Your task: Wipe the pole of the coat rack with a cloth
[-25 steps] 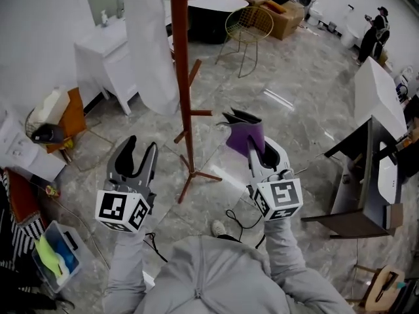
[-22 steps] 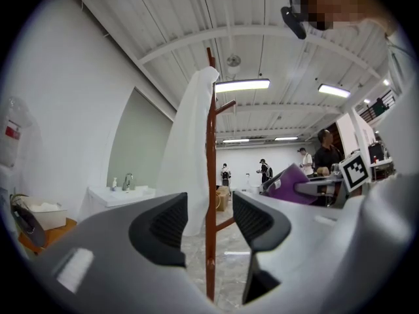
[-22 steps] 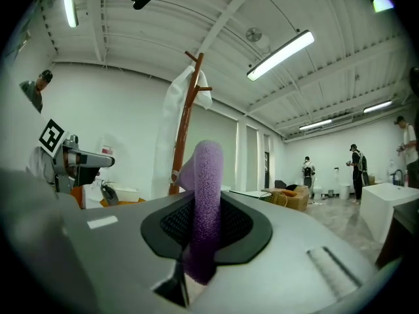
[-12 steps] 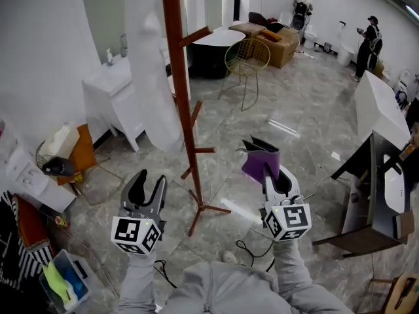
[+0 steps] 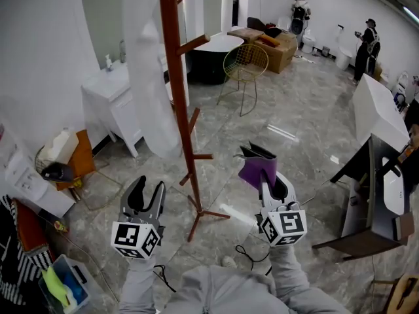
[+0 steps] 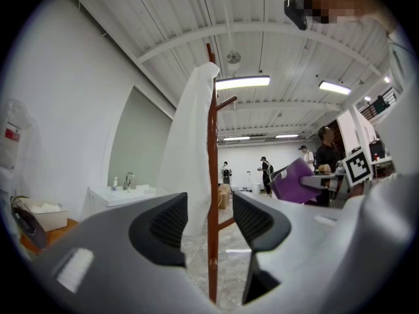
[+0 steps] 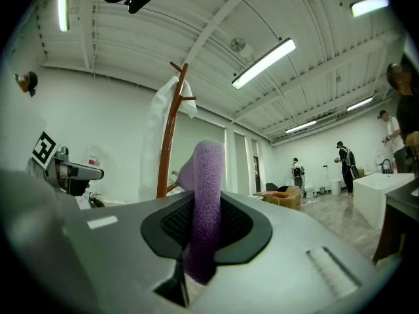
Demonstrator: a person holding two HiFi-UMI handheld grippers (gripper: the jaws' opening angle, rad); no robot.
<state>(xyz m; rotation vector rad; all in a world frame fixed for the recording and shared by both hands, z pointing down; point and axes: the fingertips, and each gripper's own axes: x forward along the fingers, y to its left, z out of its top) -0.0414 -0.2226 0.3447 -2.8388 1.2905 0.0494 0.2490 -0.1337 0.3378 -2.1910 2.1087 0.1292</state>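
A red-brown wooden coat rack (image 5: 182,110) stands on the marble floor ahead of me, its pole (image 6: 212,195) (image 7: 166,150) rising past short pegs. A white garment (image 5: 149,77) (image 6: 188,156) hangs on its left side. My right gripper (image 5: 260,169) (image 7: 204,222) is shut on a folded purple cloth (image 5: 255,170) (image 7: 205,208), held right of the pole and apart from it. My left gripper (image 5: 145,195) (image 6: 208,222) is open with nothing between its fingers, low and left of the rack's foot; the pole shows through its gap in the left gripper view.
A white washstand (image 5: 111,100) stands at the left wall, a gold wire chair (image 5: 245,64) and cardboard boxes (image 5: 275,44) behind the rack. A dark desk (image 5: 373,175) is at the right. Bins and clutter (image 5: 59,169) line the left. People (image 5: 365,41) stand far back.
My view has lifted and both grippers have dropped lower in it. The right gripper with the cloth has drifted slightly right, away from the pole. Jaw states are unchanged.
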